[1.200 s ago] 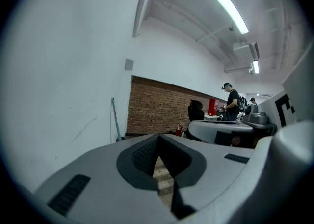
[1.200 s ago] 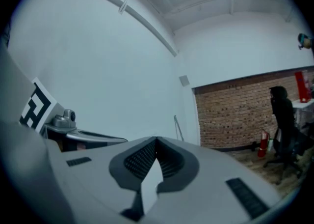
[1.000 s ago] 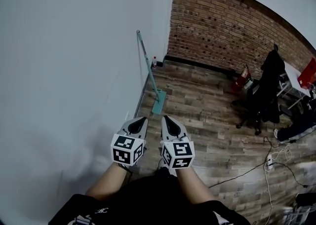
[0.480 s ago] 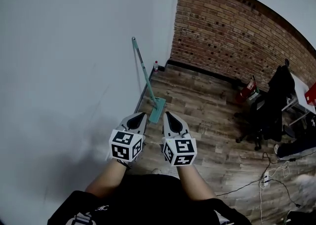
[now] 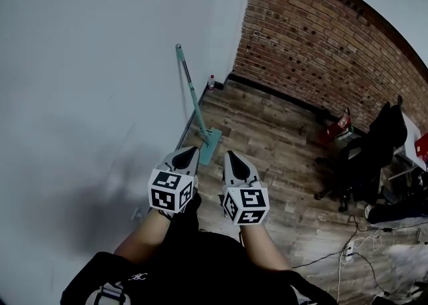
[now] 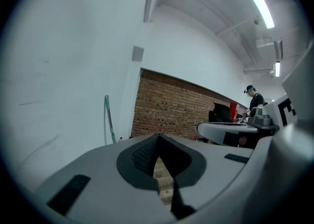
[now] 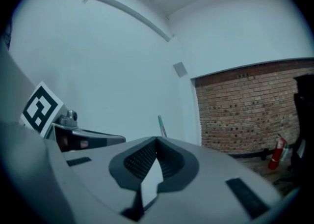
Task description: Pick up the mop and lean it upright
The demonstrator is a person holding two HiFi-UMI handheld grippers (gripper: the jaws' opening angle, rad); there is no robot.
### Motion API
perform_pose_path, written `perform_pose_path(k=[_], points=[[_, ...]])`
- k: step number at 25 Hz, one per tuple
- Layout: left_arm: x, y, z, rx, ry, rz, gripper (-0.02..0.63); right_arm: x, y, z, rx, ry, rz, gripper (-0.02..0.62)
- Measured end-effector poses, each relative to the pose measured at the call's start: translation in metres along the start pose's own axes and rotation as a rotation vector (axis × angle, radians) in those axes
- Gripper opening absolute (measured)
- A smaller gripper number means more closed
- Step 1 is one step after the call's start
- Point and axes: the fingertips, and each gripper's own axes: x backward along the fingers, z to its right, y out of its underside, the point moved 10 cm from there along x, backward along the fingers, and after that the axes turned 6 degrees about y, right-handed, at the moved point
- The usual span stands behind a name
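Note:
The mop [image 5: 192,89] has a teal handle and a flat teal head. It leans upright against the white wall, with its head on the wooden floor. In the left gripper view, the mop handle [image 6: 108,120] shows far ahead by the wall; in the right gripper view the mop handle [image 7: 161,126] pokes up just past the jaws. My left gripper [image 5: 194,150] and right gripper [image 5: 229,154] hang side by side in front of my body, short of the mop head and apart from it. Both are shut with nothing between the jaws, as seen on the left gripper [image 6: 158,137] and the right gripper [image 7: 157,140].
A brick wall [image 5: 314,49] closes the far side. A small bottle [image 5: 210,82] stands in the corner. A red fire extinguisher [image 5: 341,125] and a black office chair [image 5: 364,163] draped with dark clothing stand at the right. Cables [image 5: 348,250] trail over the floor. A person [image 6: 252,101] stands far off.
The head view has swung a little to the left, so the chair sits further right. The mop still leans on the wall. Both grippers stay shut, side by side.

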Motion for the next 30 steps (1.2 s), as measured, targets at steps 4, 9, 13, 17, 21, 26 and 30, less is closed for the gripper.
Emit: perform_pose_path(k=[4,9,13,17,21,26,30], points=[[-0.054,-0.007,-0.031,-0.001,0.025,0.007,-0.003,-0.054,-0.001,0.025,0.018,0.020,0.003,0.014],[-0.127,-0.040,-0.087,-0.005,0.063,0.008,-0.003,-0.144,-0.027,0.050,0.040,0.037,0.005,0.014],[-0.168,-0.071,-0.123,-0.015,0.069,0.022,-0.003,-0.209,-0.048,0.063,0.066,0.004,0.001,0.014],[-0.193,-0.098,-0.176,0.001,0.034,0.035,-0.003,-0.279,-0.071,0.056,0.090,-0.045,0.000,0.014],[-0.203,-0.096,-0.216,0.023,0.003,0.030,-0.003,-0.331,-0.071,0.038,0.127,-0.125,-0.023,0.014],[-0.206,-0.094,-0.236,0.052,-0.044,0.033,-0.003,-0.366,-0.072,0.024,0.163,-0.211,-0.052,0.014],[-0.204,-0.093,-0.255,0.073,-0.116,0.035,-0.003,-0.389,-0.068,0.016,0.169,-0.268,-0.069,0.014]])
